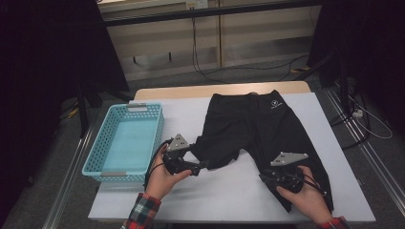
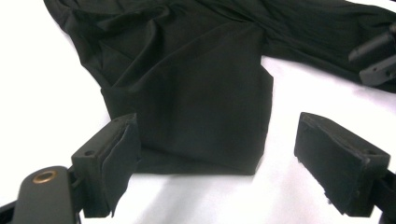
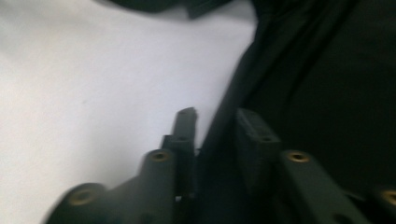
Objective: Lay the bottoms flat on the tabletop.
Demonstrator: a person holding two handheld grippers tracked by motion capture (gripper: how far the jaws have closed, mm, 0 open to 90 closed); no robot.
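On a white tabletop (image 1: 229, 191), black shorts (image 1: 267, 129) lie flat. The left hand-held gripper (image 1: 203, 165) gapes wide at one leg hem. The right hand-held gripper (image 1: 263, 178), jaws narrow, straddles the other leg's edge without pinching it.

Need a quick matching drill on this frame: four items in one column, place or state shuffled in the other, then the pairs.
Items:
1. black shorts
2. turquoise basket
3. left hand-held gripper
4. right hand-held gripper

Place or state:
A. jaws wide apart at the hem of the folded-over leg
B. spread flat on the white table, one leg folded over
C. stands at the table's left edge, nothing in it
D. jaws narrow, straddling the edge of the other leg

Pairs: 1-B, 2-C, 3-A, 4-D
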